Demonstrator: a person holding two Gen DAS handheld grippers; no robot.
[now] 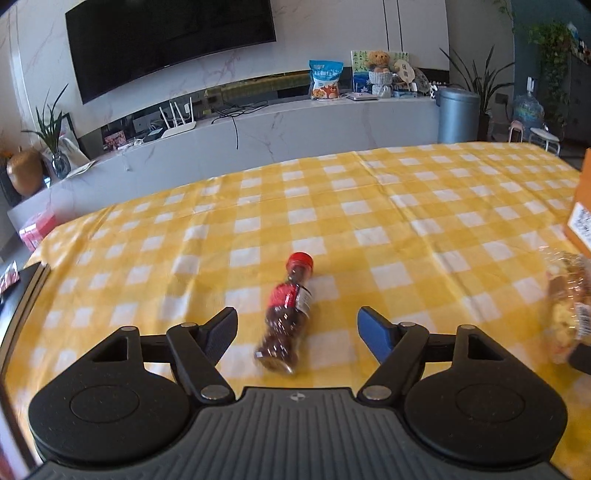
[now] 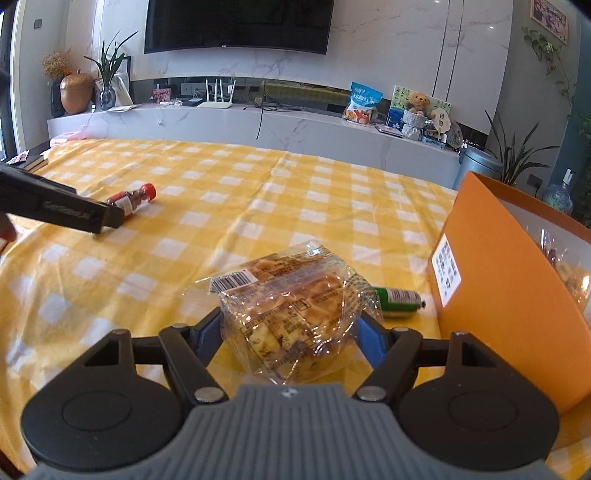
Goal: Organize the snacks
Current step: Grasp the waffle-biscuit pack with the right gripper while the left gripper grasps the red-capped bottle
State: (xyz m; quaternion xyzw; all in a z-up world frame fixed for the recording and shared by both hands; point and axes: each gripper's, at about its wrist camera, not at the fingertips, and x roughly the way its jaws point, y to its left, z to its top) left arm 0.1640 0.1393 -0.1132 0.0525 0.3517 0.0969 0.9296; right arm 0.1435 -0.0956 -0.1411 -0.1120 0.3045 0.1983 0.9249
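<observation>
The pastry pack (image 2: 291,314), clear-wrapped with a barcode on top, sat between the fingers of the right gripper (image 2: 291,332), which was clamped on its two sides. The gripper tilted down toward the checked cloth (image 2: 258,192), and the pack was at or just above the cloth; I could not tell whether it touched. Just beyond the pack's right corner a green tube (image 2: 400,299) lay on its side, near the foot of the orange box (image 2: 495,280). The box stood open at the right, with wrapped snacks showing inside.

Well to the left, the small bottle (image 1: 286,314) with a red cap lay on its side on the cloth, cap pointing away. The left gripper (image 1: 297,332) angled down over it, jaws wide apart, with the bottle's lower half between the fingertips (image 1: 221,332) but untouched by either. From the right wrist view, that gripper's dark finger reached in from the left edge, its tip just in front of the bottle.

Behind the table ran a marble console (image 2: 295,125) under a wall television (image 2: 236,26).
</observation>
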